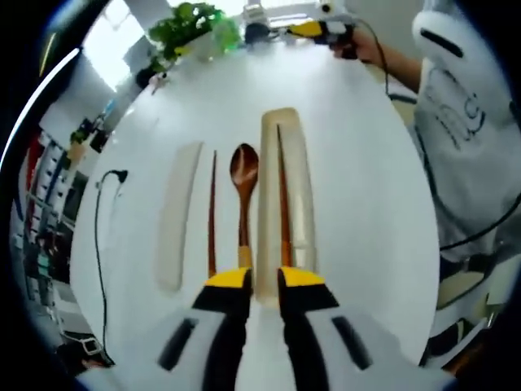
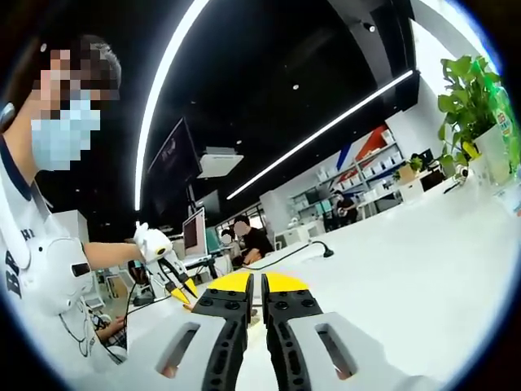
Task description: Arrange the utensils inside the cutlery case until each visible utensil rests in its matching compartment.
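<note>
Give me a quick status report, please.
Left claw on spoon handle. Right claw shut, empty. One chopstick in case, other chopstick on table.

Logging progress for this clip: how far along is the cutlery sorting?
Partly done. One chopstick already lies inside the open case. The left gripper sits at the wooden spoon handle's end, jaws narrowly parted, grip uncertain. The second chopstick lies on the table beside the lid. The right gripper is raised, jaws together, empty.

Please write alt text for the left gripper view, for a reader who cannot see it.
The left gripper points along a wooden spoon on a white table, between one chopstick lying loose and another inside a pale case tray. The lid lies left.
</note>
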